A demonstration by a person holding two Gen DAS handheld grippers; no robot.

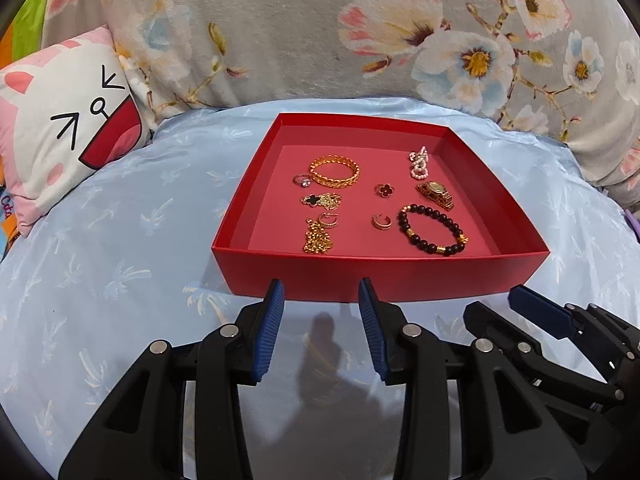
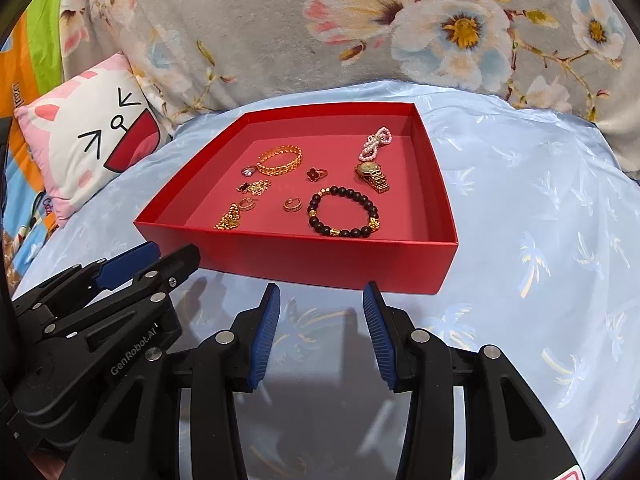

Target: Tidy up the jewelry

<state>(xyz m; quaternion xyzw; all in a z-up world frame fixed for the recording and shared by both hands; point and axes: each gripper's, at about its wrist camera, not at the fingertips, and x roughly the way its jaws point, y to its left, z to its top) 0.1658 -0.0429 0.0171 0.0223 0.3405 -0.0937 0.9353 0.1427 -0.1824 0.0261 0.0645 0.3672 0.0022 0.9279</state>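
A red open box [image 1: 304, 278] [image 2: 320, 258] sits on a light blue sheet. Inside lie a gold bangle [image 1: 334, 171] [image 2: 279, 161], a dark bead bracelet [image 1: 432, 230] [image 2: 343, 212], a gold watch [image 1: 436, 194] [image 2: 372, 176], a pearl piece [image 1: 419, 163] [image 2: 375, 143], rings, hoop earrings and gold chains [image 1: 318, 236] [image 2: 228, 220]. My left gripper [image 1: 322, 292] is open and empty just before the box's front wall. My right gripper [image 2: 320, 294] is open and empty, also just before the front wall. Each gripper shows in the other's view.
A cat-face cushion [image 1: 60, 128] [image 2: 96, 148] lies at the left. A grey floral blanket [image 1: 320, 28] [image 2: 320, 20] rises behind the box. The blue sheet [image 1: 120, 260] [image 2: 540, 240] spreads around the box on both sides.
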